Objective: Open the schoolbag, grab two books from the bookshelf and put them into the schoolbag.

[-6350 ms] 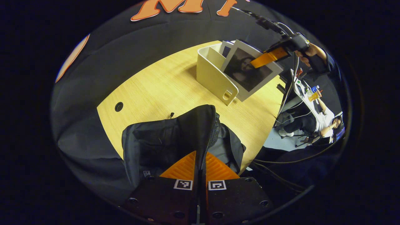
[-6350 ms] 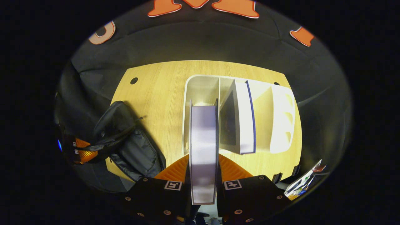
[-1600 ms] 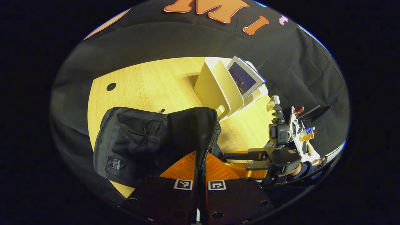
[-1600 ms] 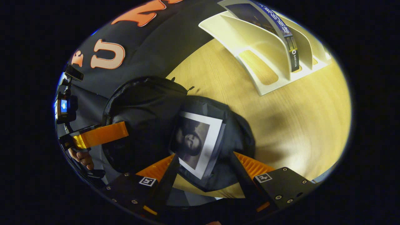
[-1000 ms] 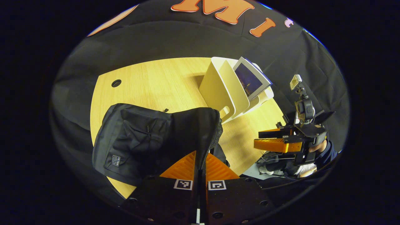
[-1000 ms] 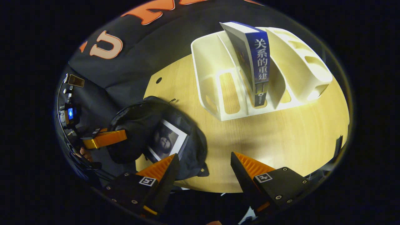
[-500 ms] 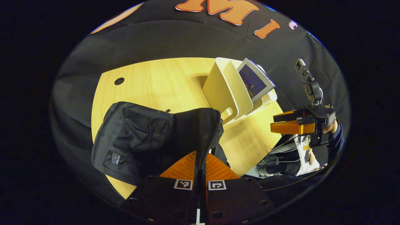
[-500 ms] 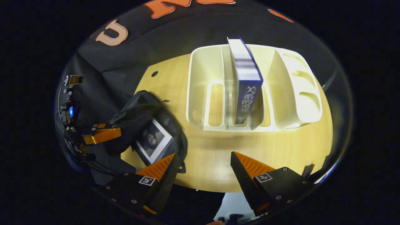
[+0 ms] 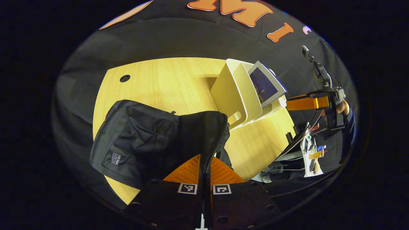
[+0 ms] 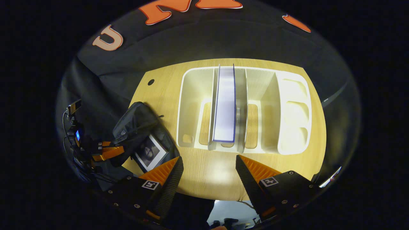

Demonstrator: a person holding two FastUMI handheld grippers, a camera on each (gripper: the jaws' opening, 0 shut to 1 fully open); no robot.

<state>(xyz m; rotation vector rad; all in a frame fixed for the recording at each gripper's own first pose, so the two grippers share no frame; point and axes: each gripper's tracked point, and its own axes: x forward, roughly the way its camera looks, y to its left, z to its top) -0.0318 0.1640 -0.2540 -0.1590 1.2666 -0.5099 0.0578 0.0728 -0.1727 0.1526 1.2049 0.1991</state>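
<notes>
left gripper [image 9: 204, 164] is clamped on the schoolbag [image 9: 143, 137] flap; right gripper [image 10: 207, 166] is spread wide, empty.
one book [image 10: 148, 156] is seen inside the bag, another [image 10: 224, 108] upright in the bookshelf [image 10: 287, 111].

A pale wooden table [image 9: 166, 83] with a rounded edge stands against the black cloth wall [image 9: 179, 38]; a small round hole [image 9: 125, 78] sits near its far left corner, seen too in the right gripper view [image 10: 150, 82]. Past the table's right edge, cables [image 9: 297, 140] hang beside a cluttered white desk [image 9: 308, 153]
</notes>
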